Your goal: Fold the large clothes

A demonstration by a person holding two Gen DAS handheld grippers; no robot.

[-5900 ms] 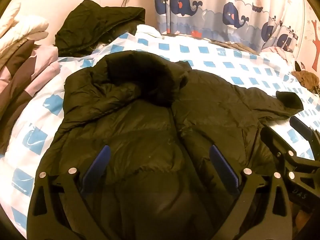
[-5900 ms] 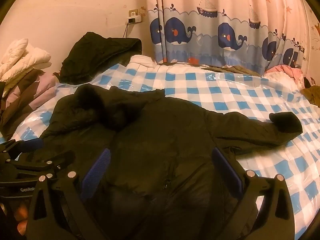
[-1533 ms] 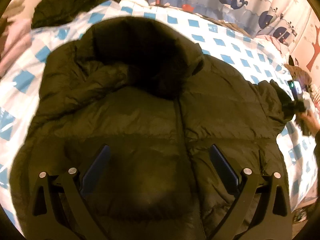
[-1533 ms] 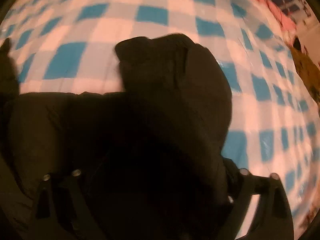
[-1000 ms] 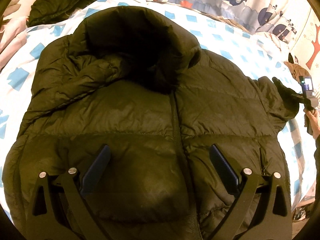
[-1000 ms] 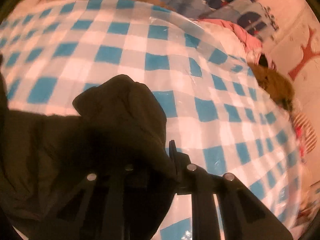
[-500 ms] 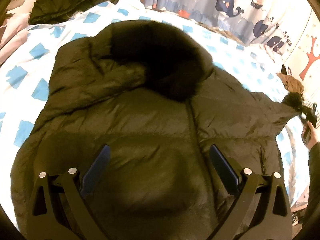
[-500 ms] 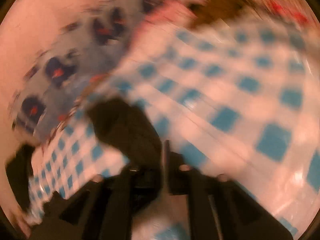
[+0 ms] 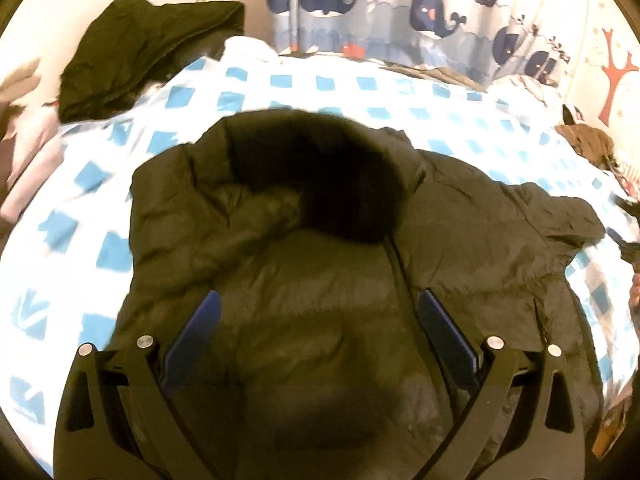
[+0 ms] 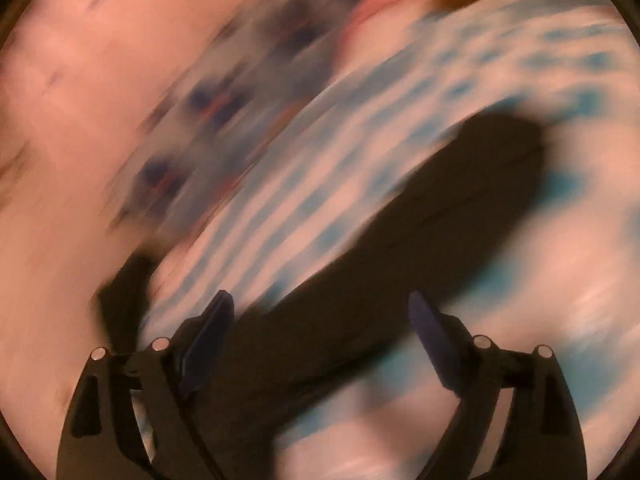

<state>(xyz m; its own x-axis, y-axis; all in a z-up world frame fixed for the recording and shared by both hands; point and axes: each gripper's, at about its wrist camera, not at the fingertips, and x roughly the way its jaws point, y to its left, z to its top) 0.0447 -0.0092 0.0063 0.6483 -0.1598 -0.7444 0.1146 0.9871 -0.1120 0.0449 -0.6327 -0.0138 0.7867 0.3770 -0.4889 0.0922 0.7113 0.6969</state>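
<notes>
I see a bed [image 9: 280, 80] covered in a blue-and-white checked sheet. A dark puffy jacket [image 9: 320, 300] lies spread flat on it, hood toward the curtain side. Another dark garment [image 9: 136, 48] is bunched at the far left corner, with pale folded clothes [image 9: 28, 168] along the left edge.

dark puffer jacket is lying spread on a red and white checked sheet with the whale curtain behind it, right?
Not quite: the sheet is blue and white checked, not red and white. The left wrist view shows it under the dark puffer jacket, which lies spread out, with the whale curtain behind.
</notes>
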